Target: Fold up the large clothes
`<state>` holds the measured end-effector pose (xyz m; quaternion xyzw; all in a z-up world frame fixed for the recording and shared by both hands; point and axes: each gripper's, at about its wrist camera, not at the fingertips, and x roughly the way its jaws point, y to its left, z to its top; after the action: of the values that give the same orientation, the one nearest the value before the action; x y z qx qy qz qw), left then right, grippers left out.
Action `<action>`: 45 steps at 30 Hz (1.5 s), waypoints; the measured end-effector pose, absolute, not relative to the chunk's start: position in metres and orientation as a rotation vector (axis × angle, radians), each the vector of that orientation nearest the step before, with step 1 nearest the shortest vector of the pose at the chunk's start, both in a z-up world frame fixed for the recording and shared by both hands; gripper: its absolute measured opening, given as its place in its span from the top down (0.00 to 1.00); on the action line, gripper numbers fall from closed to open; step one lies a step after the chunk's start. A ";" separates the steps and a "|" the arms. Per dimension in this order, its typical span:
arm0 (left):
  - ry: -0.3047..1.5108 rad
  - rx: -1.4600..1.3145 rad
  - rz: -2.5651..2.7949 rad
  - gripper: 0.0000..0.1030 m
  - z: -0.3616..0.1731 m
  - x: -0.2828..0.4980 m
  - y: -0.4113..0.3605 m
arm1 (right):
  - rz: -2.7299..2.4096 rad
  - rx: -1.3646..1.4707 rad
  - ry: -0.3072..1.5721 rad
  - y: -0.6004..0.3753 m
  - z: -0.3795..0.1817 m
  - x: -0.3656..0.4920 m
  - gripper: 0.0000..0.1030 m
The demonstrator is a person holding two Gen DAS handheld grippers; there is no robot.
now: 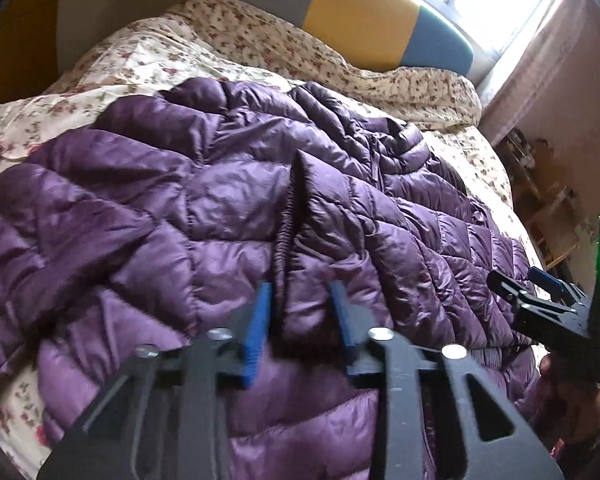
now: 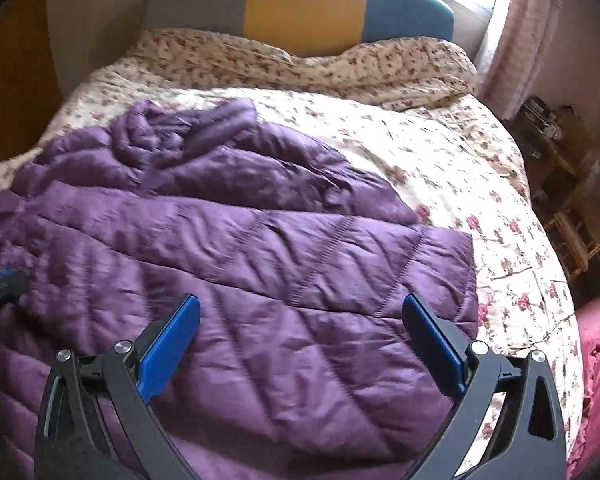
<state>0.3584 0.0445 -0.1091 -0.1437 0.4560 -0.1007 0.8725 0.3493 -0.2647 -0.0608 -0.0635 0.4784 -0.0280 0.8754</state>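
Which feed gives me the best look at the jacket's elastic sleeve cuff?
Left wrist. The ribbed cuff runs down the middle of the purple jacket, just ahead of the left gripper. The right wrist view shows only quilted jacket panels and hem; no cuff is identifiable.

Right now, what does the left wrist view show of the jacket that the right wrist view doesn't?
Left wrist only: the jacket's gathered cuff standing up as a ridge, running down between the left tool's narrowly parted fingers, with whether they pinch it unclear; the right tool shows at the frame's right edge.

Right wrist only: the jacket's flat quilted edge and corner on the floral bedspread, with the right tool wide open above it, holding nothing.

Both: the purple jacket spread on the bed, the striped headboard, the window and curtain.
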 end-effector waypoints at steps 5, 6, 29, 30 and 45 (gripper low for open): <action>0.945 -0.255 -0.231 0.91 -0.112 0.358 0.039 | -0.015 -0.185 1.025 -0.260 -0.082 0.354 0.07; 0.943 -0.254 -0.235 0.93 -0.113 0.356 0.040 | -0.002 -0.181 1.027 -0.259 -0.086 0.354 0.08; 0.816 -0.214 -0.198 0.43 -0.074 0.342 0.018 | 0.058 -0.050 0.984 -0.261 -0.081 0.354 0.03; 0.833 -0.197 -0.207 0.48 -0.077 0.350 0.012 | 0.038 -0.004 0.970 -0.269 -0.076 0.355 0.03; 0.914 -0.217 -0.174 0.60 -0.131 0.376 0.019 | -0.068 -0.018 0.976 -0.267 -0.117 0.372 0.02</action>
<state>0.3759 0.0191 -0.1315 -0.1046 0.4399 -0.0839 0.8880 0.3716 -0.2667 -0.1167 -0.0085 0.4689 -0.0326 0.8826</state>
